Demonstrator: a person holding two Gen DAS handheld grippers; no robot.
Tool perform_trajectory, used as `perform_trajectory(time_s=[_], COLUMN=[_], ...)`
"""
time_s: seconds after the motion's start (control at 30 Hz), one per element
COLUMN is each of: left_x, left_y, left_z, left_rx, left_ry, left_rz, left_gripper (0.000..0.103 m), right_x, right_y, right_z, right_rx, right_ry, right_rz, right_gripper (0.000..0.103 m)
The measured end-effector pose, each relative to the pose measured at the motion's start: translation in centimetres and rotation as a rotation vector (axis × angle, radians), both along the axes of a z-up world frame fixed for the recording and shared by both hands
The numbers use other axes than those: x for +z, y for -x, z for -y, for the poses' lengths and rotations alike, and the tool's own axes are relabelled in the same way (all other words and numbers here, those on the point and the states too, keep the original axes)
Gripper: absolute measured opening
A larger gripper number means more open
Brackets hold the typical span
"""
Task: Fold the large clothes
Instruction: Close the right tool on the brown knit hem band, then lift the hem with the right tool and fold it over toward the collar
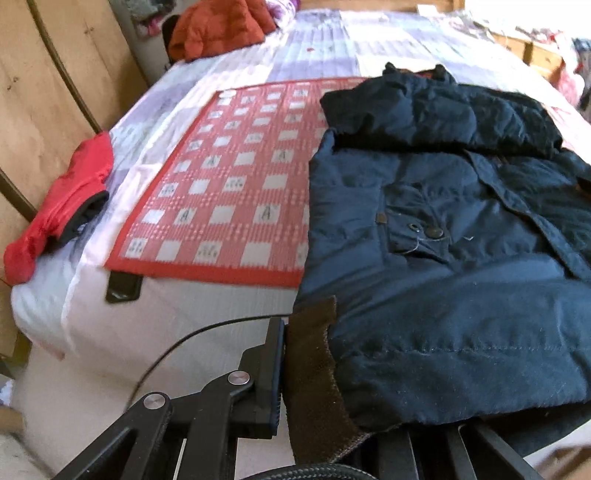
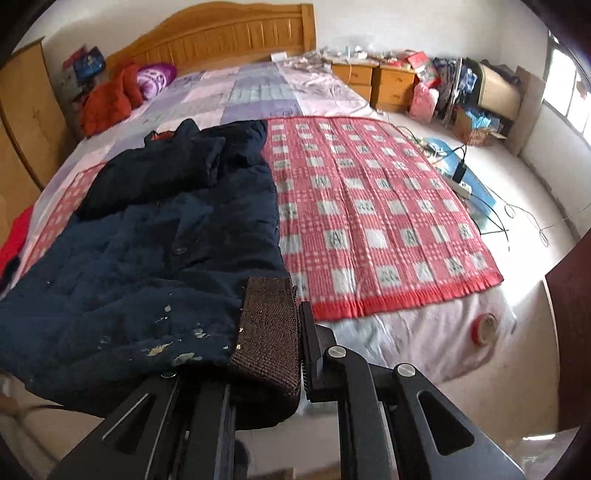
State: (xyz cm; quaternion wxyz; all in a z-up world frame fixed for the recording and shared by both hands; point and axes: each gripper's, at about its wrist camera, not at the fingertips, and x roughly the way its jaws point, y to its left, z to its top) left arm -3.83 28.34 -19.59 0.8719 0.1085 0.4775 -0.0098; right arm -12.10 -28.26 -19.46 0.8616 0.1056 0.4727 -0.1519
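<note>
We see a dark blue jacket (image 1: 443,221) lying on the bed (image 1: 184,306), partly folded, with its upper part and sleeves turned over the body. Under it is a red checked mat (image 1: 229,192) that covers the middle of the bed. The lower edge of the jacket hangs over the near edge of the bed toward us. The left gripper (image 1: 314,387) holds the hem at its left corner: the brown ribbed cuff (image 1: 314,369) lies against the inner side of the one black finger that we can see, and the other finger is hidden under the cloth, so the fingers seem to pinch the jacket there. The right gripper (image 2: 269,354) holds the other corner of the hem in the same way; a brown ribbed cuff (image 2: 267,332) sits between its fingers, touching the right one, while the left finger is covered by the jacket (image 2: 147,240). In the right view the mat (image 2: 369,221) is bare on the right of the jacket, and a red tape roll (image 2: 485,326) lies on the bed (image 2: 406,332) near its corner. Some pale spots are on the cloth near the cuff. In the left view a red garment (image 1: 59,206) lies at the left edge of the bed, and an orange one (image 1: 218,26) is far at the head end.
</note>
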Motion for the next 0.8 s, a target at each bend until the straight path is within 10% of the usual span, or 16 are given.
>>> perform_trajectory(time_s=[0.37,0.6,0.8], left_x=[5.6,8.5,4.4], left_y=[-9.3,-24.8,-39.6], left_z=[-0.3,0.3,2.5], left_rx=[-0.102,-0.168,-0.150], left_ry=[0.028,0.087,0.088], left_rz=[-0.057,-0.024,-0.123], left_gripper=[0.016,0.016,0.016], right_x=[8.9,13.9,12.3], right_y=[-5.2,-18.5,-33.3], right_z=[0.3,1.5,4.4], right_rx=[0.010,-0.024,-0.007], right_ry=[0.017,0.053,0.077], right_rz=[-0.055,0.032,0.060], right_gripper=[0.013,0.013,0.013])
